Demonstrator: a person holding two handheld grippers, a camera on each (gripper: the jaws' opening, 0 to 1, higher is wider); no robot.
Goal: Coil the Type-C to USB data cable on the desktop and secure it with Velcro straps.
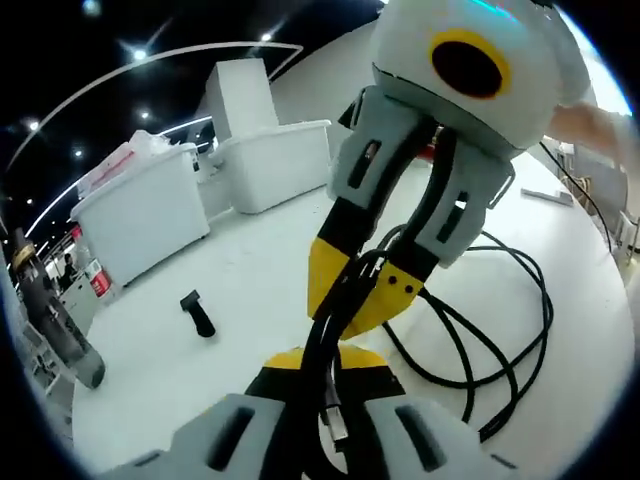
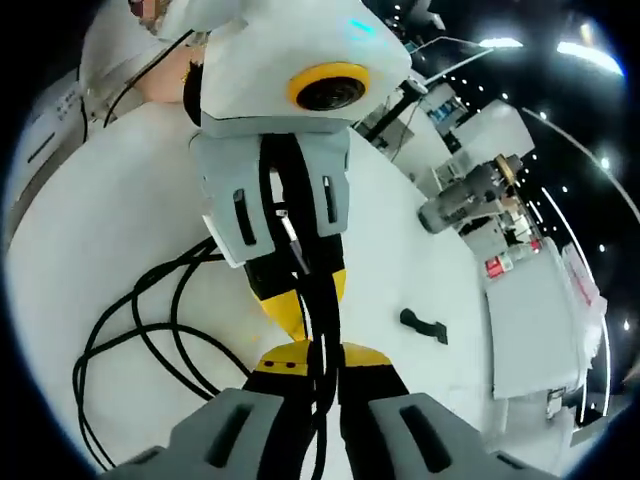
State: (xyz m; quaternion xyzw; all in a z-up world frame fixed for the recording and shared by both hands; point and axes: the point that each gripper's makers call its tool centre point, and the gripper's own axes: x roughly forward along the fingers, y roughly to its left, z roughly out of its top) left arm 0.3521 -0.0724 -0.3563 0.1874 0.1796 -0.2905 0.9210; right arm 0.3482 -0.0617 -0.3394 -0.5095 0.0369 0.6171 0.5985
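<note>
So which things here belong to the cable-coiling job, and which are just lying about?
Job:
- black cable, partly looped on the white desktop
- left gripper and right gripper, both shut on the cable
- small black strap, probably the Velcro

Lying about:
- white bins
- grey tool

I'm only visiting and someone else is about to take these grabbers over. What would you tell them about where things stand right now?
Left gripper: shut on the black cable.
Right gripper: shut on the same bundle of strands.
The cable's loops lie loosely on the white desktop, partly gathered between the two grippers.
A small black strap lies apart on the desktop, untouched.
Left: tidy the coil, then wrap the strap around it.
</note>
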